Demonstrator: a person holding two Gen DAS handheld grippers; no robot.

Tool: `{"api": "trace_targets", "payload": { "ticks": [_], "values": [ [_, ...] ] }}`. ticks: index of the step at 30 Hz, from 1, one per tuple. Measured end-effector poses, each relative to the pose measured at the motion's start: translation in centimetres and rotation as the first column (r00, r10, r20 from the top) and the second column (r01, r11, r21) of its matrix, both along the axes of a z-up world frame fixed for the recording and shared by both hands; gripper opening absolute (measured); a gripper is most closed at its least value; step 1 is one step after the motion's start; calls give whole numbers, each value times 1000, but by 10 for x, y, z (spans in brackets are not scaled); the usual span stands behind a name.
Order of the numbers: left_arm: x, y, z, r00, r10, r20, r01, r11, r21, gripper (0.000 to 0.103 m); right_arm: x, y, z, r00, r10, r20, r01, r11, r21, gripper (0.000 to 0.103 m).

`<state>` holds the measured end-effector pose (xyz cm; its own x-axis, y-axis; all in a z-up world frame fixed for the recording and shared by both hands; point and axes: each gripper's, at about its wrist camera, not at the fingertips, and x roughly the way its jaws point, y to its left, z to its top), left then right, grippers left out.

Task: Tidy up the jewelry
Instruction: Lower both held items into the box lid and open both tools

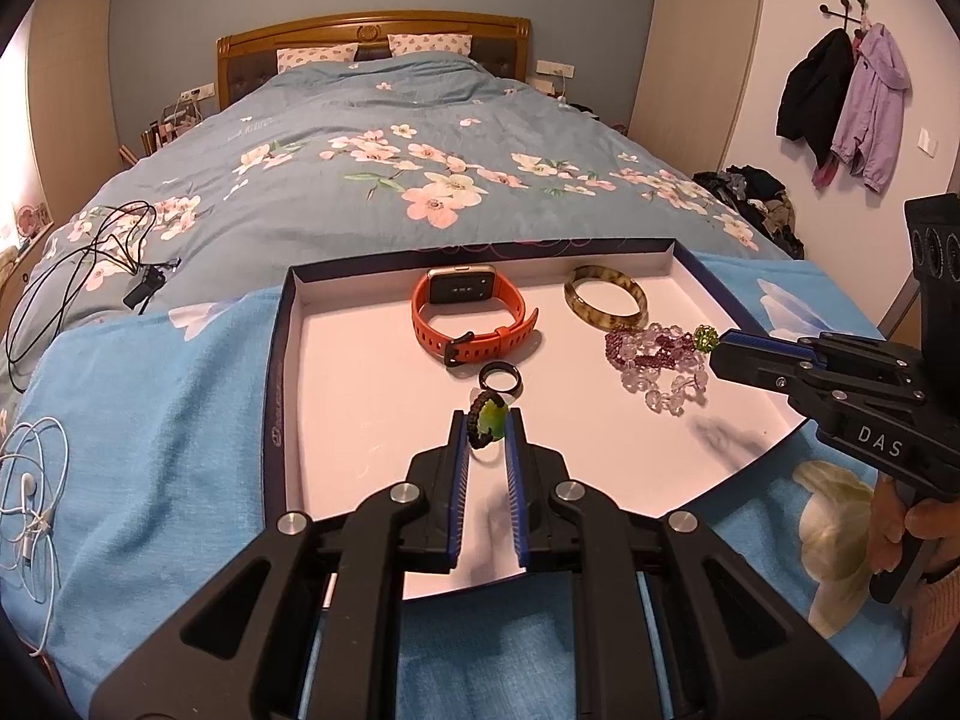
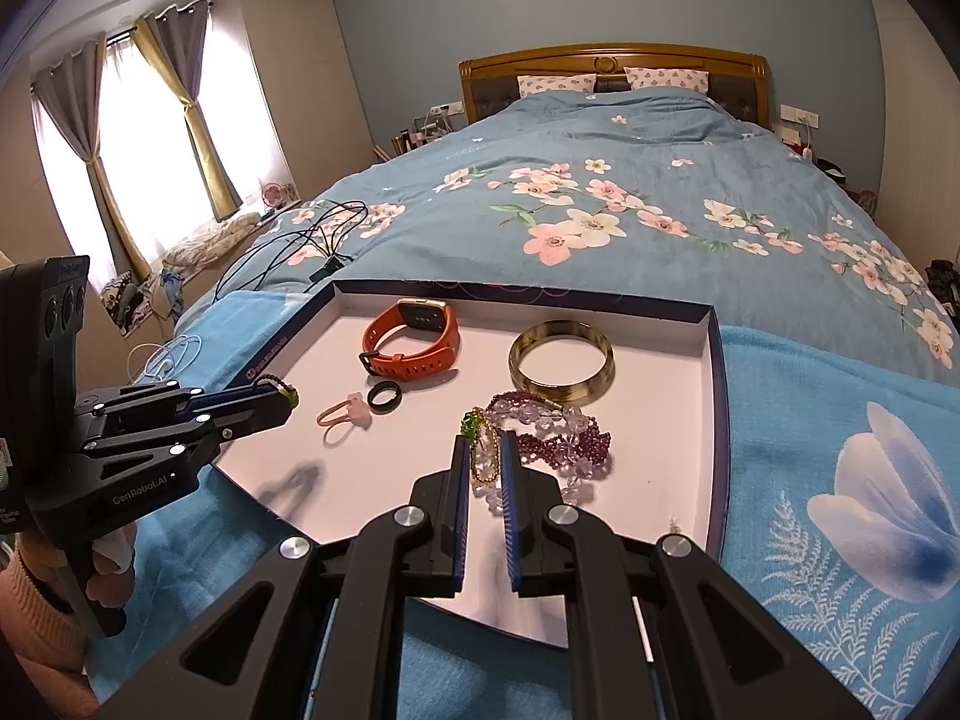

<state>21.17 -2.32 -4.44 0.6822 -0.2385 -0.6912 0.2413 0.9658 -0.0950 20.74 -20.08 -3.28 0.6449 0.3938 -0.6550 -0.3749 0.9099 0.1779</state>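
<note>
Left hand-held gripper (image 1: 487,427) was nearly closed, pinching a green stone pendant on a dark braided cord (image 1: 487,422), held above the box lid tray (image 1: 282,360). Right hand-held gripper (image 2: 485,450) was nearly closed too, clamped on a gold bead bracelet with a green bead ball (image 2: 483,450), just over the purple and clear bead bracelets (image 2: 558,438) lying in the tray.

Tray sat on a light blue blanket (image 1: 150,396) at the foot of the bed (image 1: 360,138). Inside, on the white floor: orange smartwatch (image 1: 471,315) toward the far wall, horn-coloured bangle (image 1: 606,300) beside it, black ring (image 1: 501,379) near the middle, pink ring-like piece (image 2: 342,414) just beside the black ring. All 4 lay apart from both grippers.

White earphones (image 1: 30,498) and a black cable (image 1: 90,264) lay on the bedding outside the tray.
</note>
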Motion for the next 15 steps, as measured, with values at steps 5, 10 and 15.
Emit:
{"api": "trace_targets", "payload": {
  "ticks": [5,10,15],
  "values": [
    [2,-1,-2,1000,0,-10,0,1000,2,12,4,0,-3,1000,-4,-12,4,1000,-2,9],
    [6,-3,-2,1000,-3,-13,3,1000,7,12,7,0,-3,1000,-10,-15,10,1000,-8,8],
    [8,-3,-3,1000,-1,-21,2,1000,11,12,11,1,-4,1000,-13,-18,13,1000,-17,9]
  ]
}}
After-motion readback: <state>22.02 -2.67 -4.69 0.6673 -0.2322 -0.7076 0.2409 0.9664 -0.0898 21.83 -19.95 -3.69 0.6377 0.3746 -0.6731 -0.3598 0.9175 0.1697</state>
